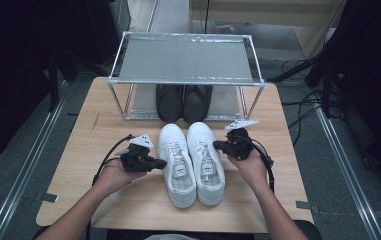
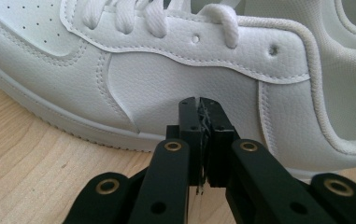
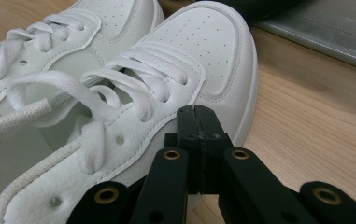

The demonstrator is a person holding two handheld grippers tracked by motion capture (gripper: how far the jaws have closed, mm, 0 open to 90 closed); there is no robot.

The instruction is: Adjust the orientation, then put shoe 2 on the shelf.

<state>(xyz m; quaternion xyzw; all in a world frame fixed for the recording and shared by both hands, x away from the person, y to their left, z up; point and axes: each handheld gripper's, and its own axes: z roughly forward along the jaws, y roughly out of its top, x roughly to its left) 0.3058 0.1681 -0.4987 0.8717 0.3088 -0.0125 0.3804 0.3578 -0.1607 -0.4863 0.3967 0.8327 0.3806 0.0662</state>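
Two white lace-up sneakers stand side by side mid-table, toes pointing away: the left sneaker and the right sneaker. My left gripper sits at the left sneaker's outer side, shut, tips against or just off its side wall. My right gripper is shut too, tips against or just off the right sneaker's outer side near the laces. Nothing is held between either pair of jaws.
A metal-framed shoe rack stands at the table's far side, with a dark pair of shoes on its lower shelf. The wooden table has bare room left and right of the sneakers. Cables trail from both grippers.
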